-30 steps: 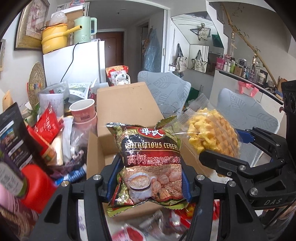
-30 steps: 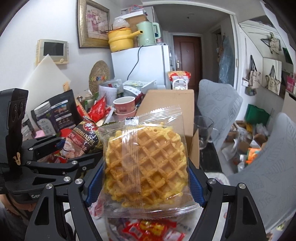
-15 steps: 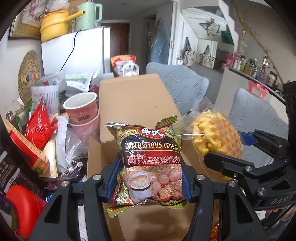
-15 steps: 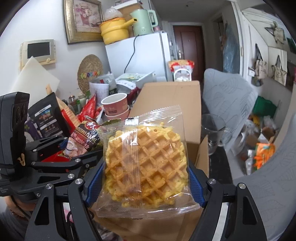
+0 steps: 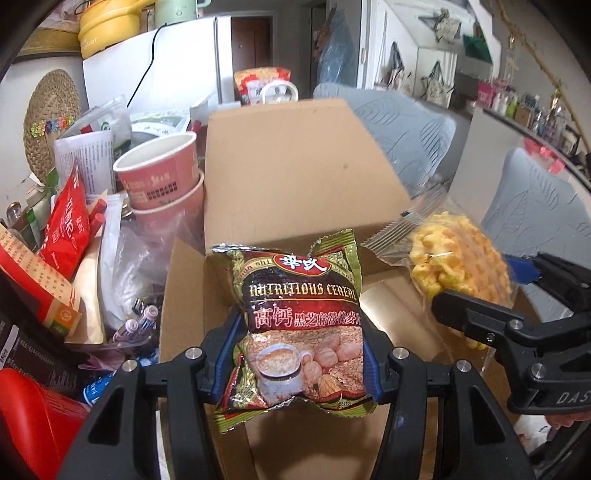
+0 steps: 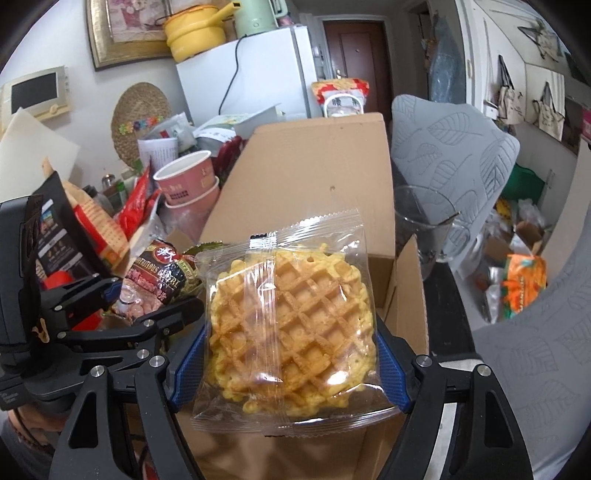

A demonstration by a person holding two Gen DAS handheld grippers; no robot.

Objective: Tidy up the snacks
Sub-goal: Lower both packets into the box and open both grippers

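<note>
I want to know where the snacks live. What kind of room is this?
Probably the kitchen or dining corner of someone's home: a white fridge with a yellow pot on top, a grey chair, and a front door behind.

White fridge (image 6: 255, 77) at back w/ yellow pot (image 6: 195, 31) & green kettle (image 6: 256, 18) on top, cord down its front. Brown door (image 6: 354, 48) beyond. Framed picture (image 6: 118, 33) & woven mat (image 6: 140, 118) on white wall, left. Grey leaf-pattern chairs (image 6: 450, 147) right. Tote bags (image 6: 546, 110) hang far right. Daylight, bright.
</note>
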